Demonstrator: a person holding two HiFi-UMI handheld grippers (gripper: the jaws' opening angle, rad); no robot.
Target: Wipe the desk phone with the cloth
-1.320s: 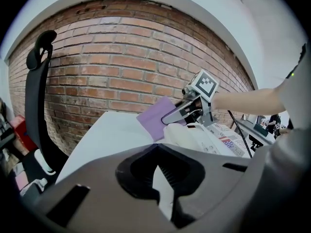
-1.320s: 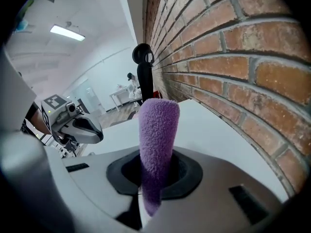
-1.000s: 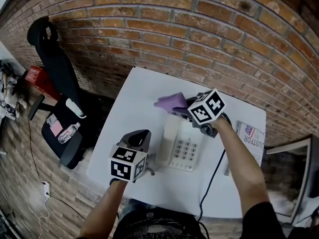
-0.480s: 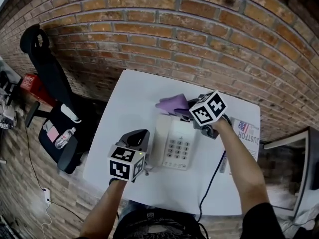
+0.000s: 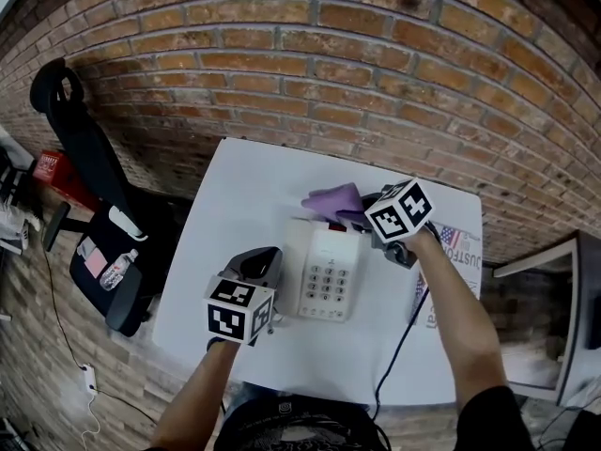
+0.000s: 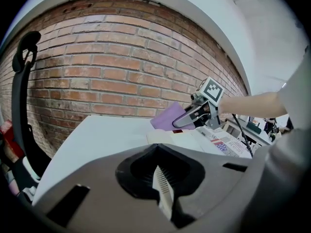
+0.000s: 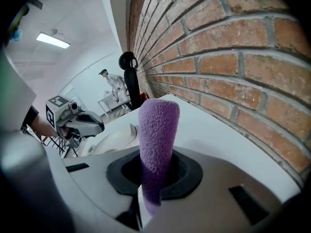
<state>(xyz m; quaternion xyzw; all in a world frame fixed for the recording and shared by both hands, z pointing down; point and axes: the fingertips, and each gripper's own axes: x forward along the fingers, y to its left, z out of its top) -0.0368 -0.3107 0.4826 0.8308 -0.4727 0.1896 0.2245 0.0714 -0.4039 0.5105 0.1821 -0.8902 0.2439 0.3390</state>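
While the right gripper [image 5: 368,216] has its fingers clamped on the purple cloth [image 5: 331,198] at the desk phone's [image 5: 329,275] far end, the left gripper [image 5: 259,261], fingers closed and empty, is just beside the phone's left edge above the white surface [image 5: 235,191].

Head view looks steeply down; gripper views sit low, seemingly facing across the table [image 5: 246,188].
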